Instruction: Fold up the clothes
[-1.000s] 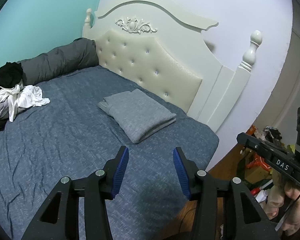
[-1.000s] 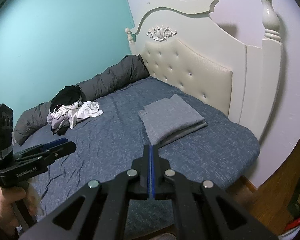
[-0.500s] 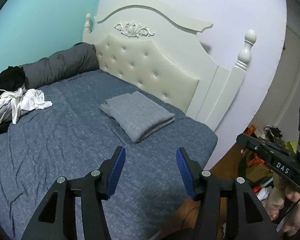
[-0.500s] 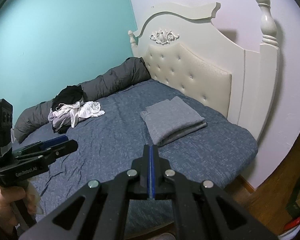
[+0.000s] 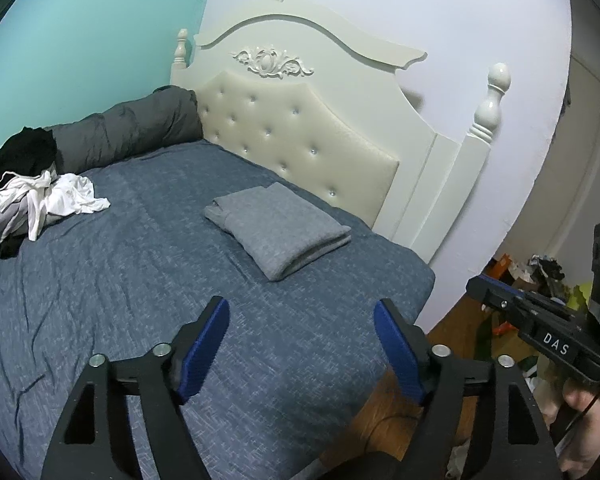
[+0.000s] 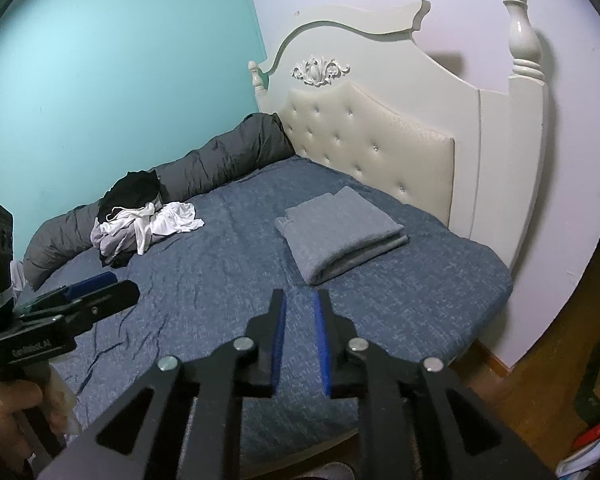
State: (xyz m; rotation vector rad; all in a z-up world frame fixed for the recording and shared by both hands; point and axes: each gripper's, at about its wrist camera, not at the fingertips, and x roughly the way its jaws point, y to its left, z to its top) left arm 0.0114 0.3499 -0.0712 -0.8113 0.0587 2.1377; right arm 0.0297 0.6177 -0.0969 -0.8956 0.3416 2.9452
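Bed [image 5: 100,288], blue cover. Folded grey garment [image 5: 276,228] lies near the headboard [image 5: 300,128]; unfolded clothes pile [image 5: 32,196] well apart. Left gripper [image 5: 302,320]: fingers wide, just opening, empty. Right gripper [image 6: 300,312], labelled "DAS": fingers slightly apart, just opening, empty.

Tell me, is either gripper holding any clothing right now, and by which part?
Nothing is held. The left gripper stands wide open and the right gripper slightly open, both having just been opening over the bed, clear of the folded grey garment.
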